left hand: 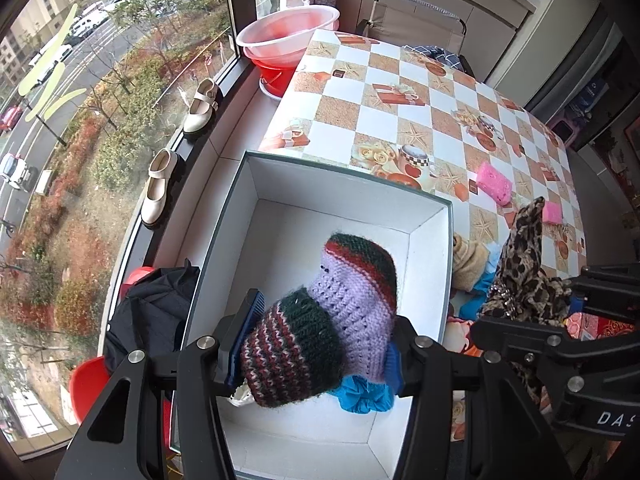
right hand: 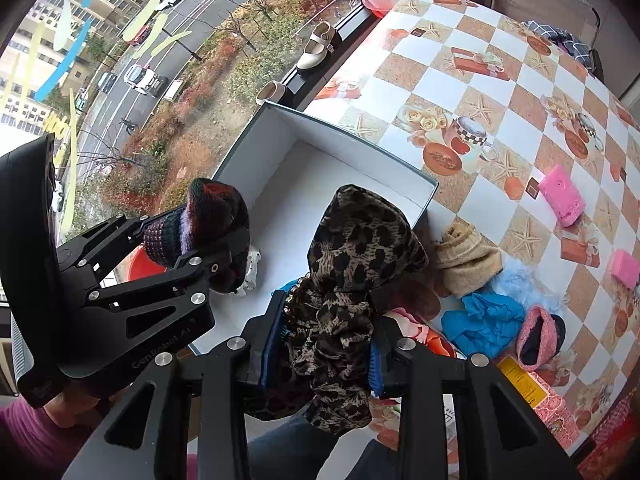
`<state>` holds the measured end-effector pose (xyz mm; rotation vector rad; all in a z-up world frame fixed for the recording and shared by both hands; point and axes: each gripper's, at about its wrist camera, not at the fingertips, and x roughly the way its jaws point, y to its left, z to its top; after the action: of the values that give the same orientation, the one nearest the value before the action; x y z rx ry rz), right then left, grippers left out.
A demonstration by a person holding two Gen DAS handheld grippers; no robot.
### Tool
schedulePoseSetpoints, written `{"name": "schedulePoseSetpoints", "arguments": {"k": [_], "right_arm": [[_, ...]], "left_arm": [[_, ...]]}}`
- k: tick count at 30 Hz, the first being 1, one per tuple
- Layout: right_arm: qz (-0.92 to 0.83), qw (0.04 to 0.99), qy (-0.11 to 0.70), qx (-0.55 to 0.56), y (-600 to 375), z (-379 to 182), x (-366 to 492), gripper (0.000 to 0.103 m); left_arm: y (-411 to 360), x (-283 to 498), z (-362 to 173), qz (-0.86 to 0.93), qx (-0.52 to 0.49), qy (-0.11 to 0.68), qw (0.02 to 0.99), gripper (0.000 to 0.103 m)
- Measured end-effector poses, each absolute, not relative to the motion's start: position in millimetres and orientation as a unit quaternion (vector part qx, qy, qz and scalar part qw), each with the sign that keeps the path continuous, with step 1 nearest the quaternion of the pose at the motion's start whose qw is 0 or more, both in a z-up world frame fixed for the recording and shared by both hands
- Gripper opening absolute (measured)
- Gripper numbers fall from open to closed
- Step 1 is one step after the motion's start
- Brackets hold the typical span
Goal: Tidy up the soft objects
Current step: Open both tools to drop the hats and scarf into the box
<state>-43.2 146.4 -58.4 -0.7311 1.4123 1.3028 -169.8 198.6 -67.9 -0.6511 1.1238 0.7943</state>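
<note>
My left gripper is shut on a striped knit piece, purple, dark green and red, and holds it over the open white box. In the box lie a blue scrunchie and a bit of white spotted fabric. Leopard-print fabric is bunched in my right gripper, which is shut on it at the box's near right corner. The right wrist view shows the left gripper with the knit piece over the box.
Beside the box on the checked tablecloth lie a beige knit item, blue fabric, a pink-rimmed pouch and two pink sponges. Shoes stand on the window sill, basins at the table's far end.
</note>
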Motion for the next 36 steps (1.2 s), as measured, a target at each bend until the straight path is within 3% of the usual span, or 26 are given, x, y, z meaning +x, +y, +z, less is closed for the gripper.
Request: {"name": "schedulePoseSetpoints", "arguments": {"k": [11,15,19,21,25,26,27,29,33,36], "right_arm": [[0.536,0.511,0.598,-0.306,176.2,-77.5,-38.9,0.035],[0.537,0.517,0.595,-0.301,183.8,-76.7,-36.0,0.035],[0.540,0.525,0.589,-0.292,193.7,-70.9,-31.4,0.036],[0.542,0.527,0.588,-0.287,198.0,-68.1,-28.9,0.048],[0.547,0.532,0.585,-0.275,201.4,-62.1,-25.8,0.049],[0.547,0.533,0.585,-0.273,200.9,-61.0,-25.5,0.061],[0.546,0.535,0.585,-0.272,200.7,-60.1,-24.8,0.084],[0.541,0.542,0.585,-0.267,198.9,-57.2,-21.5,0.099],[0.523,0.543,0.607,-0.252,188.4,-53.5,-8.5,0.099],[0.507,0.545,0.626,-0.232,170.5,-49.4,6.0,0.099]], "left_arm": [[224.6,-162.0,-86.0,0.372,-0.303,0.519,0.707,0.058],[228.9,-160.7,-89.8,0.368,-0.308,0.522,0.705,0.065],[231.7,-161.8,-88.4,0.365,-0.310,0.521,0.707,0.078],[235.0,-164.1,-88.1,0.358,-0.323,0.518,0.706,0.079],[238.0,-166.2,-85.6,0.363,-0.331,0.517,0.701,0.084],[237.5,-166.0,-84.1,0.365,-0.328,0.516,0.702,0.084],[236.8,-165.7,-82.5,0.366,-0.325,0.516,0.703,0.084],[236.1,-165.6,-81.0,0.361,-0.332,0.515,0.704,0.085],[231.3,-162.7,-79.4,0.338,-0.347,0.516,0.706,0.095],[219.0,-153.3,-76.4,0.303,-0.354,0.524,0.712,0.095]]}}
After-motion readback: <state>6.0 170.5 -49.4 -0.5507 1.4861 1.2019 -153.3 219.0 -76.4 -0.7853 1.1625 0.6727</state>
